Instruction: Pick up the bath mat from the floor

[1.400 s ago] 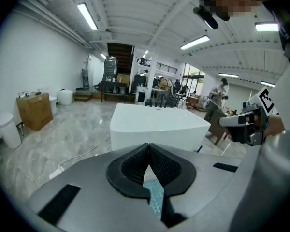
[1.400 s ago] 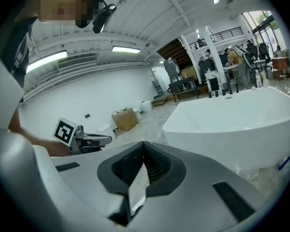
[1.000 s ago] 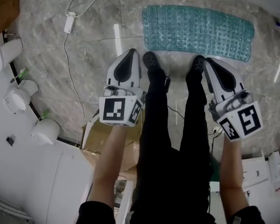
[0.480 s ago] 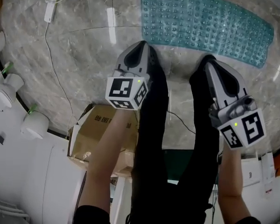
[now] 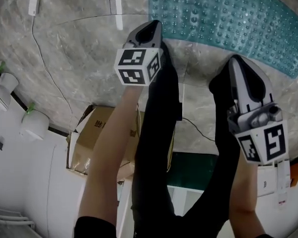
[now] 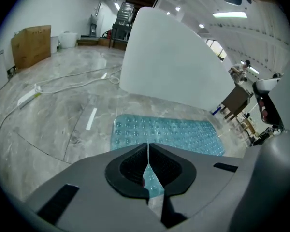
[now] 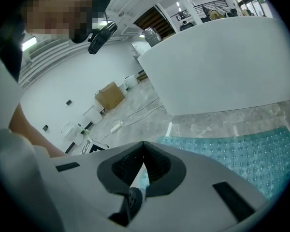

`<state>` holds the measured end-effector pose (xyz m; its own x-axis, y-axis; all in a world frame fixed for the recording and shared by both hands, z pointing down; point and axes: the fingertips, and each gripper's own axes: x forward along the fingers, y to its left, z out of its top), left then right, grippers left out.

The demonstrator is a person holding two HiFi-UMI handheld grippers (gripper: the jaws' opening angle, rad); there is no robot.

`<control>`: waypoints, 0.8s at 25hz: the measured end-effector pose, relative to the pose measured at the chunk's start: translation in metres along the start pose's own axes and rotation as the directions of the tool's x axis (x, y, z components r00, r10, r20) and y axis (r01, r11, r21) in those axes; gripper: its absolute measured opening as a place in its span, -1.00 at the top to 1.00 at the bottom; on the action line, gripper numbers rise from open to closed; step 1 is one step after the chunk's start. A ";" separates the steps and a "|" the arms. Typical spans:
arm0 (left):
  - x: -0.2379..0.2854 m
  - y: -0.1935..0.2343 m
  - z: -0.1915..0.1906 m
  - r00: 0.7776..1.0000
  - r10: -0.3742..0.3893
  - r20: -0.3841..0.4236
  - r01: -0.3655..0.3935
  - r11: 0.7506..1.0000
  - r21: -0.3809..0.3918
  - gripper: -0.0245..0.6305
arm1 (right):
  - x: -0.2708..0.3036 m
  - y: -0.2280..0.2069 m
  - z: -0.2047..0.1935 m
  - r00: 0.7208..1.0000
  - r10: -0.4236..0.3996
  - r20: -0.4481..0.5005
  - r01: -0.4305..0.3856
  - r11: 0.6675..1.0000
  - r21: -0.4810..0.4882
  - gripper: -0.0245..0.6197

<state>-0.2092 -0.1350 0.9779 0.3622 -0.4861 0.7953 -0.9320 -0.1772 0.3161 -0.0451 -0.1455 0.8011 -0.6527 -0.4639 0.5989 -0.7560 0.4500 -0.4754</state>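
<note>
The bath mat (image 5: 228,21) is teal, see-through and studded with bumps. It lies flat on the grey marble floor at the top right of the head view. My left gripper (image 5: 151,25) is held above the floor with its tip at the mat's near left corner, jaws shut and empty. My right gripper (image 5: 237,62) hangs just short of the mat's near edge, also shut with nothing in it. In the left gripper view the mat (image 6: 169,132) lies straight ahead of the closed left gripper (image 6: 148,146). In the right gripper view the mat (image 7: 241,151) spreads to the right of the right gripper (image 7: 144,146).
The person's black-trousered legs (image 5: 159,148) stand between the grippers. An open cardboard box (image 5: 97,138) sits behind the feet. A white power strip with cable (image 5: 34,1) lies at far left. White fixtures (image 5: 34,125) line the left wall. A big white panel (image 6: 174,57) rises behind the mat.
Both grippers have moved forward towards the mat, the left one further. The mat now fills more of the top of the head view. Both pairs of jaws stayed shut.
</note>
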 end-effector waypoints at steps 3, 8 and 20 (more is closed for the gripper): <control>0.032 0.015 -0.019 0.999 0.004 -0.043 -0.003 1.000 0.030 0.82 | 0.013 -0.006 -0.013 1.000 0.005 -0.001 -0.005 1.000 0.010 0.89; 0.074 0.054 -0.042 0.987 0.111 -0.114 -0.105 0.993 0.059 0.72 | 0.025 -0.020 -0.028 0.999 -0.051 -0.019 0.049 0.994 -0.099 0.89; 0.140 0.078 -0.081 0.961 0.208 -0.180 -0.182 0.971 0.154 0.14 | 0.055 -0.044 -0.060 0.997 -0.055 -0.060 0.050 0.996 -0.076 0.89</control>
<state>-0.2299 -0.1479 1.1556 0.1563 -0.3505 0.9234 -0.9730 -0.2153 0.0830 -0.0449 -0.1448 0.8938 -0.6062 -0.4410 0.6618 -0.7819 0.4826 -0.3946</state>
